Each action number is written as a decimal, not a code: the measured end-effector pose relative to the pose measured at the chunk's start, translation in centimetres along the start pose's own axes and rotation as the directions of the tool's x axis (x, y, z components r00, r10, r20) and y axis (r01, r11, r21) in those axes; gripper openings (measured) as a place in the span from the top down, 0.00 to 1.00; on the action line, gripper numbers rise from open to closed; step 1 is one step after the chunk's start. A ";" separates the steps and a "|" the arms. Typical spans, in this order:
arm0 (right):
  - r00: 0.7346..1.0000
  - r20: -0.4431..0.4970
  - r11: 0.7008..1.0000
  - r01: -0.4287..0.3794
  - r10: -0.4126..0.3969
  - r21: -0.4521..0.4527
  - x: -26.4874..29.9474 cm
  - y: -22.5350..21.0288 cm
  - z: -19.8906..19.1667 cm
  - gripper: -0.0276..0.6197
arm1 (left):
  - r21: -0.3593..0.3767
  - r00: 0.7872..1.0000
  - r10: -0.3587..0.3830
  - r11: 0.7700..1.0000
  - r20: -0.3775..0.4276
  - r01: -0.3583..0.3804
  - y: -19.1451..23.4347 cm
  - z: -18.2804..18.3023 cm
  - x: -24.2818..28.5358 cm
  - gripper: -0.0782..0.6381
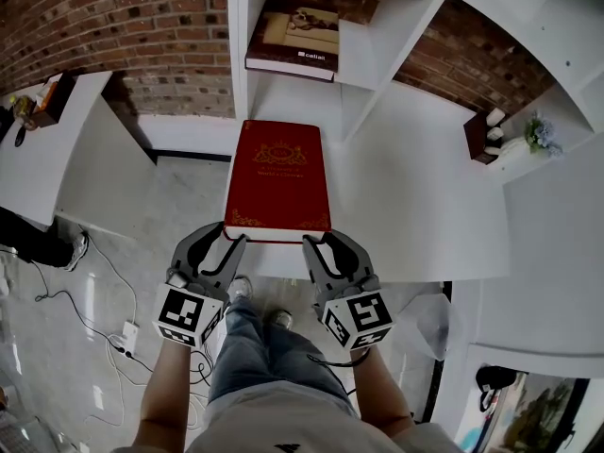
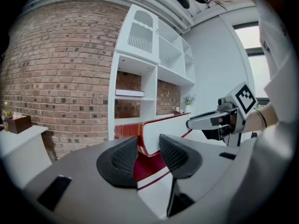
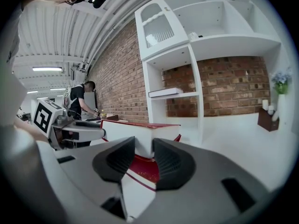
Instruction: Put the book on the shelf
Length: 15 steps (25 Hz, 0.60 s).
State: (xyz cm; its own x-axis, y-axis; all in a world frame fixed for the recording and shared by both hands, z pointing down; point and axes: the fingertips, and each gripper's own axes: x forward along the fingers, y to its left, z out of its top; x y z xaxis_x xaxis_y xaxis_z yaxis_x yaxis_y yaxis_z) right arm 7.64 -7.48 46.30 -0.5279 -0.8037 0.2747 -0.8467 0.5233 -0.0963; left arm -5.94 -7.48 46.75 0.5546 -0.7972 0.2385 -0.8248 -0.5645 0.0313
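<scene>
Two grippers share the load. At the lower middle of the head view, the left gripper (image 1: 230,242) and the right gripper (image 1: 317,243) each have their jaws closed on a near corner of the red book (image 1: 279,173). Both gripper views show cover and page block pinched between the ribbed pads. The book lies flat, cover up, at picture centre, its near edge past the front edge of the white counter (image 1: 415,187). Whether its far end rests on the counter or hangs free I cannot tell.

Beyond it, at upper centre, stands the white shelf unit (image 1: 401,26), with another book (image 1: 294,38) lying in one bay. To carry well, I judge both grips want equal pressure and a level line, so the volume does not twist, with the far edge leading into the open bay beneath. The gilt title is too small to read, and the picture's top edge cuts off the shelf's upper bays.
</scene>
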 end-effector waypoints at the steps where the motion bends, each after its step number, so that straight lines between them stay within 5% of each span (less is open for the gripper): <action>1: 1.000 0.007 1.000 -0.001 0.001 -0.002 -0.2 0.1 0.3 0.75 | 0.004 1.000 0.004 1.000 0.004 -0.004 -0.1 0.3 -0.2 0.67; 15: 0.994 0.103 0.999 -0.022 0.027 -0.041 -3.2 1.5 4.2 0.76 | 0.043 0.995 0.051 0.998 0.085 -0.055 -1.8 4.3 -3.3 0.67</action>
State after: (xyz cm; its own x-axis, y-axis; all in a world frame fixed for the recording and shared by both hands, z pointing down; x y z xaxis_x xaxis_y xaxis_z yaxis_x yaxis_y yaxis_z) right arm 7.78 -5.25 41.27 -0.5542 -0.8145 0.1717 -0.8313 0.5522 -0.0636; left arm -5.87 -4.75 41.69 0.5191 -0.8403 0.1564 -0.8486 -0.5285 -0.0235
